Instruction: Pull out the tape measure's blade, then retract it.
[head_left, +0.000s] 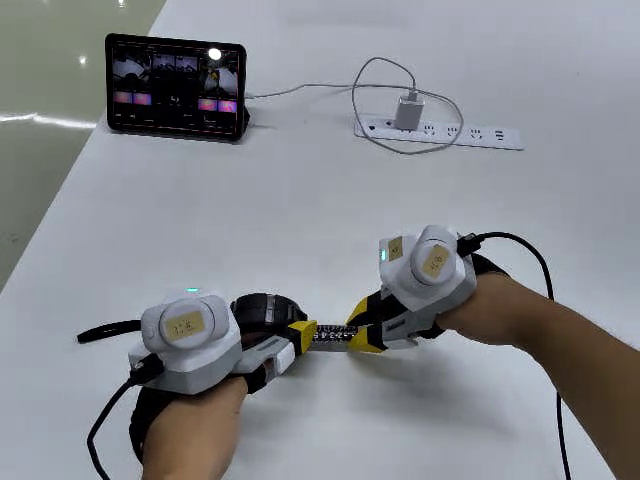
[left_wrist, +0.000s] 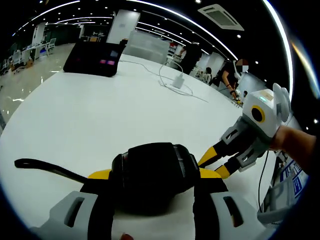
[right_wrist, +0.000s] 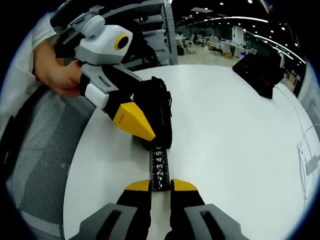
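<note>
A black tape measure (head_left: 262, 315) lies on the white table, gripped between the yellow-tipped fingers of my left gripper (head_left: 290, 340). In the left gripper view its black case (left_wrist: 152, 175) sits between the jaws, with a black wrist strap (left_wrist: 42, 167) trailing left. A short length of black blade (right_wrist: 159, 167) with white numerals runs from the case (right_wrist: 159, 112) to my right gripper (right_wrist: 160, 186), whose yellow tips are shut on the blade's end. In the head view the blade (head_left: 328, 338) spans the small gap between the left gripper and the right gripper (head_left: 362, 337).
A tablet (head_left: 176, 87) stands at the table's far left. A white power strip (head_left: 440, 131) with a charger and looped cable lies at the far middle. The table's left edge (head_left: 60, 190) drops to a shiny floor. Black cables trail from both grippers.
</note>
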